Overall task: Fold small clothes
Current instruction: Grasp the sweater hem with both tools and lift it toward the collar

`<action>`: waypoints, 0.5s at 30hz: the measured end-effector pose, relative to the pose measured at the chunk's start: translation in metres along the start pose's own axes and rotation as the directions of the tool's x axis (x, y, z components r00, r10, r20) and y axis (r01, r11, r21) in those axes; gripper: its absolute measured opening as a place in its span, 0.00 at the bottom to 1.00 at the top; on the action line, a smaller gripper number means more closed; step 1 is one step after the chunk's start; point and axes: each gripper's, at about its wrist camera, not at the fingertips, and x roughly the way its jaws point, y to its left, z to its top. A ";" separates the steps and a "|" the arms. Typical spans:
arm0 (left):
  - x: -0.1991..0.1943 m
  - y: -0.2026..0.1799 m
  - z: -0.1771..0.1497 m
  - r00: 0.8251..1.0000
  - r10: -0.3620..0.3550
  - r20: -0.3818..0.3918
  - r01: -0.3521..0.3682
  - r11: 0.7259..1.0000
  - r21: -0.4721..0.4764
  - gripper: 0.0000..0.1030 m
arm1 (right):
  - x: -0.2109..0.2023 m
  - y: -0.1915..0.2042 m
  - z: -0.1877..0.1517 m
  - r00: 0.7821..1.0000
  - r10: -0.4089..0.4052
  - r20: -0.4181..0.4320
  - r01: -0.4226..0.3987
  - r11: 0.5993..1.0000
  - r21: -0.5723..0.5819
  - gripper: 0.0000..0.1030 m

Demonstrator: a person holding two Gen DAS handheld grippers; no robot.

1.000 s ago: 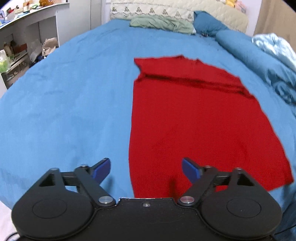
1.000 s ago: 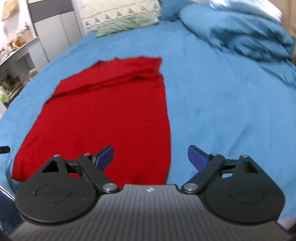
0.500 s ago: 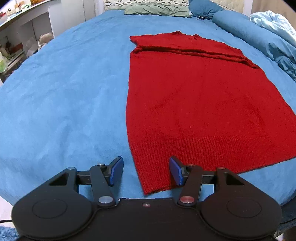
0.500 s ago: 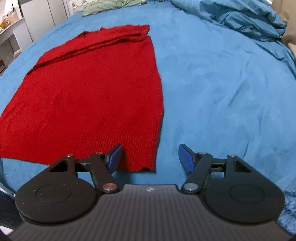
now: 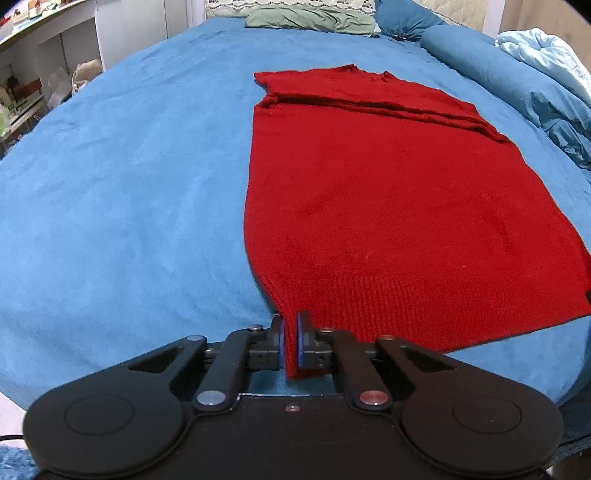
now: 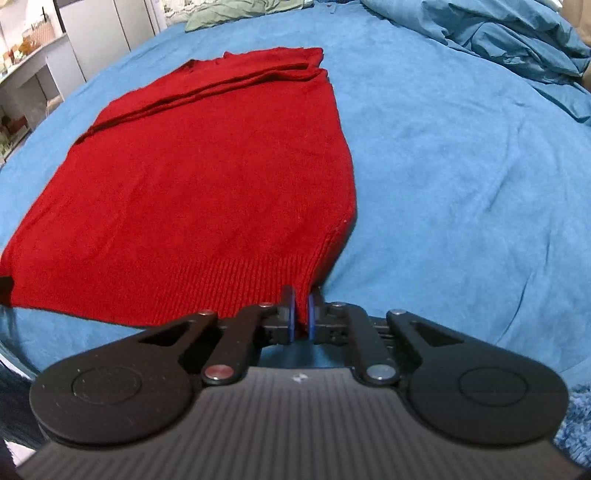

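A red knit sweater lies flat on the blue bed, its sleeves folded across the far end and its ribbed hem towards me. My left gripper is shut on the hem's near left corner. In the right wrist view the sweater fills the left half, and my right gripper is shut on the hem's near right corner. Both corners are pinched between the blue pads and pulled slightly up off the bed.
A bunched blue duvet lies along the bed's right side, with a green pillow and a blue pillow at the head. White shelves stand left of the bed. The bed's near edge is just below the grippers.
Both grippers moved down to the hem and closed on its two near corners; a second ago both were open above the sweater.
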 end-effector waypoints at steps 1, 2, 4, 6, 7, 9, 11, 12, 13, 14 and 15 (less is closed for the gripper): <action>-0.004 -0.001 0.002 1.000 0.001 0.005 -0.001 1.000 0.001 0.05 | -0.003 -0.001 0.001 1.000 0.012 0.004 -0.012 1.000 0.014 0.20; -0.009 -0.002 0.003 1.000 -0.001 0.013 0.001 1.000 0.002 0.05 | -0.008 -0.003 0.003 0.999 0.030 0.012 -0.030 0.999 0.031 0.20; -0.021 -0.003 0.010 0.999 0.007 0.032 -0.007 1.000 0.003 0.05 | -0.020 -0.009 0.009 0.996 0.078 0.042 -0.081 0.994 0.076 0.20; -0.031 -0.005 0.020 0.999 0.005 0.049 -0.005 1.000 0.002 0.05 | -0.031 -0.015 0.020 0.990 0.124 0.065 -0.131 0.984 0.122 0.20; -0.037 -0.004 0.028 0.998 -0.005 0.068 0.005 1.000 -0.006 0.05 | -0.036 -0.016 0.026 0.987 0.140 0.075 -0.149 0.980 0.132 0.20; -0.046 -0.003 0.046 0.995 -0.013 0.104 0.016 1.000 -0.023 0.05 | -0.046 -0.016 0.043 0.980 0.168 0.106 -0.182 0.974 0.137 0.20; -0.054 -0.001 0.071 0.988 -0.024 0.152 0.031 0.998 -0.049 0.05 | -0.054 -0.016 0.064 0.970 0.196 0.141 -0.216 0.966 0.140 0.20; -0.057 0.001 0.087 0.983 -0.029 0.179 0.040 0.998 -0.058 0.05 | -0.056 -0.016 0.077 0.965 0.210 0.159 -0.232 0.963 0.139 0.20; -0.057 0.001 0.103 0.980 -0.033 0.198 0.046 0.997 -0.062 0.05 | -0.058 -0.016 0.090 0.959 0.222 0.175 -0.246 0.960 0.136 0.20; -0.056 0.003 0.120 0.976 -0.036 0.215 0.052 0.996 -0.068 0.05 | -0.058 -0.016 0.106 0.954 0.232 0.191 -0.259 0.957 0.131 0.20; -0.053 0.004 0.141 0.972 -0.037 0.234 0.056 0.995 -0.077 0.05 | -0.055 -0.017 0.125 0.948 0.240 0.207 -0.269 0.955 0.126 0.20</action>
